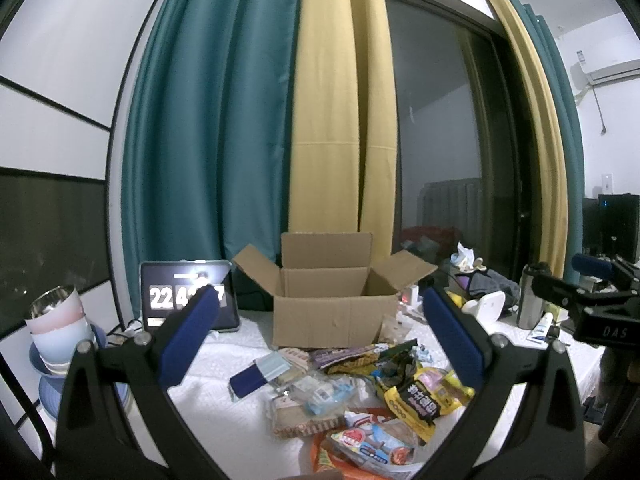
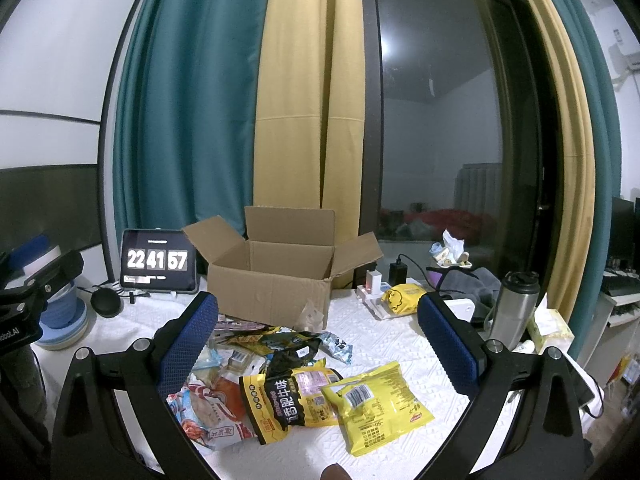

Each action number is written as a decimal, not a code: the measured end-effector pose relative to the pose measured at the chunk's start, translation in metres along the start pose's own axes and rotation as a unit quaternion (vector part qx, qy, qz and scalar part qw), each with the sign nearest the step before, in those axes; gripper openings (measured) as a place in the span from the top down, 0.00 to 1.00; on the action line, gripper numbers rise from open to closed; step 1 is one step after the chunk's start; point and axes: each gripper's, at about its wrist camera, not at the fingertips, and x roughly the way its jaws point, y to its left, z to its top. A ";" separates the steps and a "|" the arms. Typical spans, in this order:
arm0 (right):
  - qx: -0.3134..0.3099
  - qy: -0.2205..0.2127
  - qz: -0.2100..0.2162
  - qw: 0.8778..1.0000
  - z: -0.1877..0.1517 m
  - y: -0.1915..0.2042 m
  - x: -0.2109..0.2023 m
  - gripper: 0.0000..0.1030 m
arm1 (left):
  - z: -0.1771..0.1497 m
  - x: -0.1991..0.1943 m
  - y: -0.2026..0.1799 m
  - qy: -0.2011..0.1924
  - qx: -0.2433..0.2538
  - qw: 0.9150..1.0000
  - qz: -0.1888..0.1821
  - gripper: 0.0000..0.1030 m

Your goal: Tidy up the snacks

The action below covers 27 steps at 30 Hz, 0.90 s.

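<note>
Now both tongs are standing wide apart and grasping nothing, hovering over a bench (image 2: 392,344) that is wearing a white textured cover. Between the blue pads of the left tongs (image 1: 320,332) a heap of snack packets (image 1: 352,396) is lying, just in front of an open cardboard box (image 1: 326,304) whose flaps are spreading outward; the heap is reaching up to the foot of the box. In the right wrist view the right tongs (image 2: 318,336) are framing the same things: a yellow packet with a barcode (image 2: 374,408) is lying nearest, partly overlapping a yellow and black packet (image 2: 294,398), and a white and red packet (image 2: 212,412) is lying beside the left pad. The box (image 2: 276,280) is standing behind them, near the middle of the frame, and no pad is touching any packet. Left of the box a tablet clock (image 2: 158,262) is showing 22 41 57, and a steel bottle (image 2: 514,304) is standing to the right.
</note>
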 end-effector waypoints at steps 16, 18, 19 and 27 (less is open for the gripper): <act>0.000 0.001 -0.001 1.000 0.000 -0.001 0.000 0.01 | -0.005 -0.003 -0.001 0.004 0.002 1.000 0.000 0.00; 0.001 0.002 0.000 1.000 0.000 -0.001 0.000 0.01 | -0.006 -0.003 -0.002 0.007 0.004 1.000 -0.001 0.00; 0.001 0.002 0.000 1.000 0.000 -0.001 0.000 0.01 | -0.007 -0.002 -0.003 0.010 0.005 1.000 -0.002 0.00; 0.013 0.025 0.002 1.000 -0.018 -0.001 0.011 0.01 | -0.029 0.027 -0.009 0.080 0.009 0.997 0.000 0.00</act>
